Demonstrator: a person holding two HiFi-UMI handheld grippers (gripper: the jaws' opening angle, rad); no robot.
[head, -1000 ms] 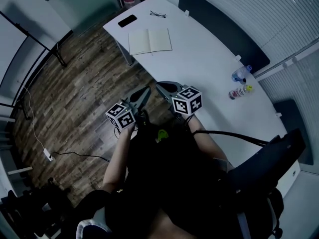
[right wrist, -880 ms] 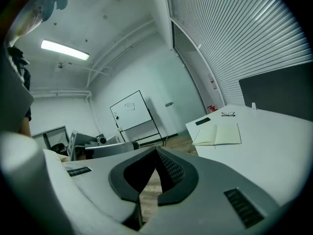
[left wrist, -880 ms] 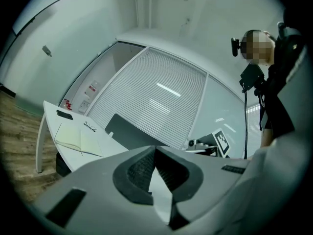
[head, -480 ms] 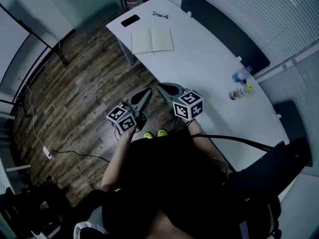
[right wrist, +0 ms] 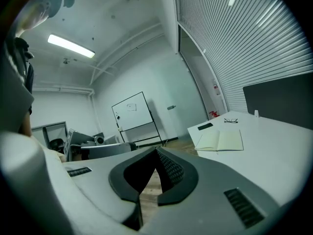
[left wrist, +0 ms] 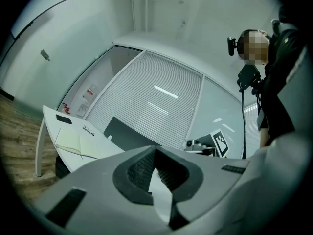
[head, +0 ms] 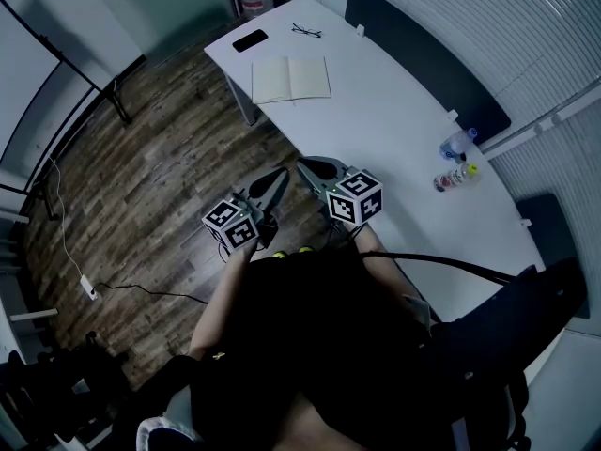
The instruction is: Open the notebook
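The notebook (head: 291, 80) lies open and flat on the far end of the white table (head: 394, 130), with pale blank pages up. It also shows in the left gripper view as the notebook (left wrist: 78, 142) and in the right gripper view as the notebook (right wrist: 220, 141). Both grippers hang over the wooden floor by the table's near edge, well short of the notebook. My left gripper (head: 279, 174) is shut with nothing in it, its pads (left wrist: 142, 168) meeting at the tip. My right gripper (head: 302, 164) is shut and empty too, pads (right wrist: 168, 168) closed.
A black phone (head: 250, 39) and folded glasses (head: 306, 31) lie beyond the notebook. Two bottles (head: 455, 158) stand at the table's right edge, against a dark partition (head: 423, 59). A whiteboard stand (head: 66, 45) and a floor cable (head: 84, 285) are on the left. A chair (head: 507, 318) is behind.
Only the head view has shifted a little. Both grippers stay shut and keep their place, and the notebook lies as before.
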